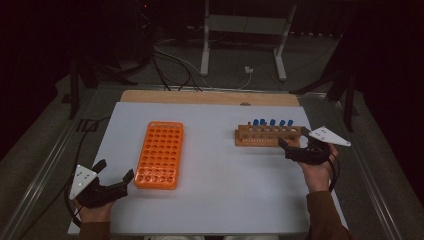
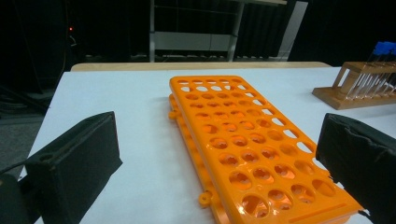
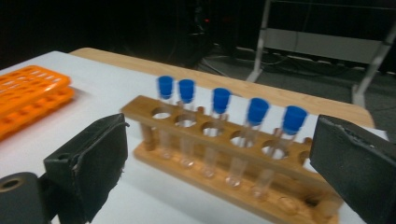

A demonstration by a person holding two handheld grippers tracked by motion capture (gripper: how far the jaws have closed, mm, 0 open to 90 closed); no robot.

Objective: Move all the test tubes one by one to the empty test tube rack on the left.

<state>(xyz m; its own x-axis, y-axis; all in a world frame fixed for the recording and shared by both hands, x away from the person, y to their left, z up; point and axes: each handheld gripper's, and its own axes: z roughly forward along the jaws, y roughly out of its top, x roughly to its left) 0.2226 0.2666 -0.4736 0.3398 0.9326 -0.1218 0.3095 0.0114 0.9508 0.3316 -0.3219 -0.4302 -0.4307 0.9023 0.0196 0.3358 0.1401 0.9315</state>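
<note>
Left gripper [image 1: 116,172] with black padded jaws spread wide, nothing between them, at the near left corner of the white tabletop [image 1: 220,165], just beside the near end of the flat orange plastic tube rack [image 1: 160,154]. In the left gripper view, same gripper [image 2: 224,154] with jaws framing that orange rack [image 2: 247,149]: rows of round holes, every visible hole empty, two stacked orange layers with small lugs along the edge, long side running away from the person. Right gripper [image 1: 296,142] likewise parted, holding nothing, at the right end of the light wooden test-tube rack [image 1: 267,136], close to it; contact impossible to judge from above. In the right gripper view, jaws of that gripper [image 3: 219,158] wide apart either side of the wooden rack [image 3: 224,144]: upper bar with a row of round holes, base plate beneath, short pegs between. Five clear glass test tubes with blue caps [image 3: 254,140] upright in the back row of holes, slightly tilted, contents not discernible; front holes seemingly vacant. Wooden rack well apart from the orange rack, on the right half of the table. Beyond the white surface, a bare wooden table edge [image 1: 210,96] and grey floor with cables [image 1: 175,65] and white metal stand legs [image 1: 242,40].
</note>
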